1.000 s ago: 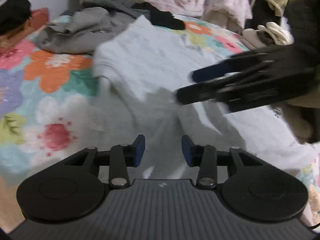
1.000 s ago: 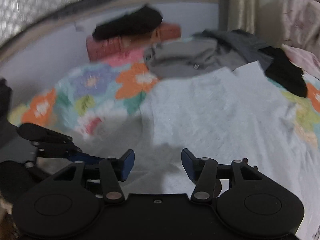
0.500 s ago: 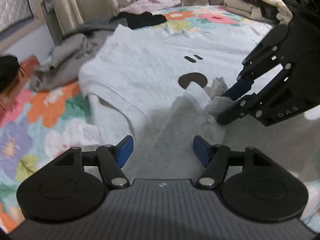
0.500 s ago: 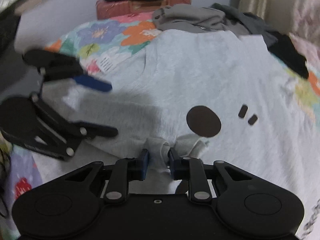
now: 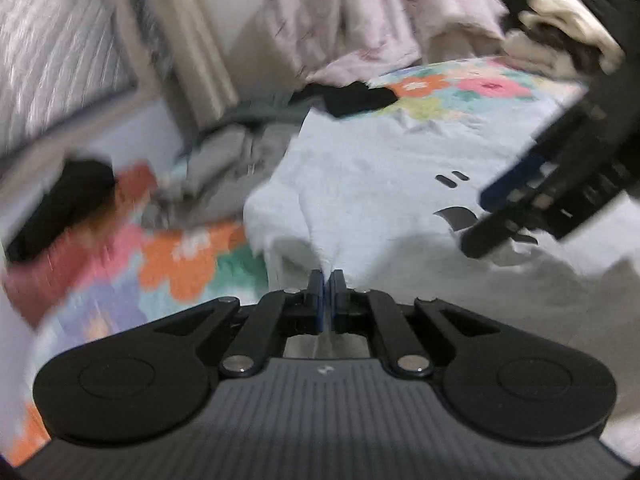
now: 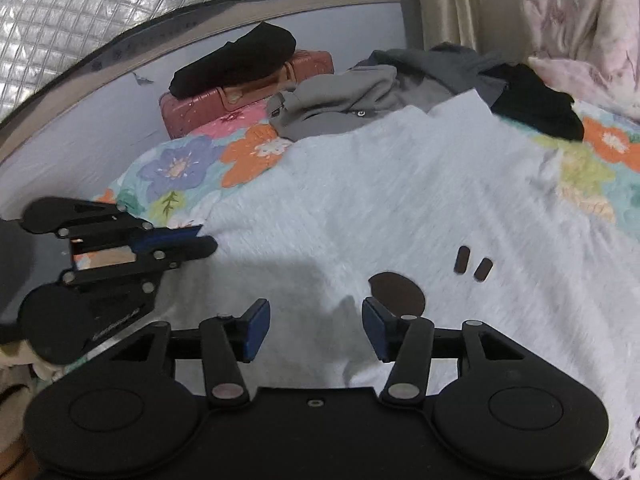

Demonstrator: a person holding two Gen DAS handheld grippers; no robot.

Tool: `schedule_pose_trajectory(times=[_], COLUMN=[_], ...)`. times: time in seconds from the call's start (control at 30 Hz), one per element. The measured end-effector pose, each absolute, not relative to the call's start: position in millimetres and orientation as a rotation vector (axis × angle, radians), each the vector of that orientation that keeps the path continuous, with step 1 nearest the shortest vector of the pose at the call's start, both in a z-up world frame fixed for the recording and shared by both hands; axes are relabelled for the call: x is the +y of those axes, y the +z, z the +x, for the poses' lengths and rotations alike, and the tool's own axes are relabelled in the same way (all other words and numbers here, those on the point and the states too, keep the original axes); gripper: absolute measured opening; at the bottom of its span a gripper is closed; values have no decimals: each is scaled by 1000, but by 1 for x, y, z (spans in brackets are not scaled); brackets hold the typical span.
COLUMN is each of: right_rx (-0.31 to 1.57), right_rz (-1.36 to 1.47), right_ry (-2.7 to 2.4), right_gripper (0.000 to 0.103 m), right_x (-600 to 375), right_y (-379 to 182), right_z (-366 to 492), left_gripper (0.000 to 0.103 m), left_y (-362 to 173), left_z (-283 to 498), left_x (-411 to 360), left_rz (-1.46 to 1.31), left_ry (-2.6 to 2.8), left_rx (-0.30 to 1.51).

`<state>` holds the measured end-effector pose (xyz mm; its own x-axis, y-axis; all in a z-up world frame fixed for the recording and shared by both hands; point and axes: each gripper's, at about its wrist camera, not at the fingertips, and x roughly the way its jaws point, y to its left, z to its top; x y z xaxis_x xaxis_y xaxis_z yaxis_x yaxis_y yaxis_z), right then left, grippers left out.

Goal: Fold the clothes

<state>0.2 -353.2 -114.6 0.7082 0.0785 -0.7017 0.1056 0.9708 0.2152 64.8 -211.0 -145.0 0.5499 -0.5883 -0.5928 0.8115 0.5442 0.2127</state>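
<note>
Our left gripper point(image 5: 328, 280) has its blue-padded fingers pressed together on a raised fold of the pale grey sweatshirt with dark printed shapes point(image 5: 372, 168), and the cloth rises to a peak right at the pads. In the right wrist view this same left gripper point(image 6: 200, 238) sits at the left edge of the garment, its tips on the fabric's border. Our right gripper point(image 6: 316, 328) has its fingers spread wide apart, with nothing between them, and hovers over the near part of the sweatshirt point(image 6: 400, 208); whether it touches the cloth we cannot tell. Just beyond its right finger lies a dark oval print point(image 6: 400, 290), and a little further right are two small dark bars point(image 6: 472, 265). From the left wrist view, which is blurred, the right gripper point(image 5: 492, 216) reaches in from the right, over the same printed marks.

The sweatshirt lies spread across the flower-patterned bedspread in orange, purple and teal point(image 6: 188, 168), covering most of the near and middle area. At its far edge a crumpled grey garment point(image 6: 340, 100) is heaped, touching the sweatshirt's border, and a black cloth point(image 6: 536, 106) lies on the far right corner. Further left, a pink hard-shell suitcase point(image 6: 240, 100) stands beside the bed with a black item point(image 6: 236, 58) resting on top. A pale pink quilt point(image 6: 580, 28) is piled at the far right.
</note>
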Motion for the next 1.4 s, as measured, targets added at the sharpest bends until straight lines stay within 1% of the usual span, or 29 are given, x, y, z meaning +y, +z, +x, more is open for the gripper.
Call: schedule_pose_trajectory(times=[0.1,0.2,0.23,0.27,0.3,0.33,0.43,0.5,0.53,0.57,0.7,0.77,0.87,0.97,1.13,1.23,1.33,1.4], right_rx=[830,873,887,910,943,960,965,942,941,938,902,875,837,793,716,626,522,461], right_rz=[255,254,256,251,224,181,152,164,158,150,136,191,311,431,613,710,822,898], right_ry=[-66,-114,-118,-114,-100,-98,-124,-126,-124,-131,-231,-286,-421,-555,-801,-930,-967,-975], right_gripper=[59,59,59,59,59,59,59,59,59,59,59,59,59,59,62,62,62,62], right_x=[-354,-356,-357,-357,-355,-350,-342,-337,-334,-331,-325,-332,-347,-362,-388,-408,-430,-444], right_y=[-126,-136,-138,-141,-144,-145,-139,-130,-128,-126,-123,-123,-126,-128,-139,-149,-159,-169], right_z=[-3,-13,-18,-23,-27,-32,-55,-72,-80,-88,-136,-167,-224,-281,-371,-407,-429,-437], left_gripper=[7,11,17,32,42,58,58,58,61,66,70,72,73,74,74,70,72,72], left_y=[-165,-163,-158,-152,-148,-144,-131,-123,-122,-123,-143,-150,-154,-158,-154,-137,-113,-99], left_z=[76,83,86,89,91,94,100,93,88,83,72,68,64,55,53,43,25,15], left_x=[-215,-209,-205,-199,-196,-191,-163,-147,-141,-136,-122,-122,-129,-136,-137,-136,-138,-143], left_rz=[572,542,510,479,457,434,331,311,320,331,336,369,418,555,570,568,520,461], left_ry=[-814,-821,-824,-822,-809,-787,-786,-815,-820,-825,-829,-803,-792,-747,-703,-687,-718,-753], left_rx=[558,593,606,618,625,642,720,735,739,747,868,884,853,776,755,685,609,598])
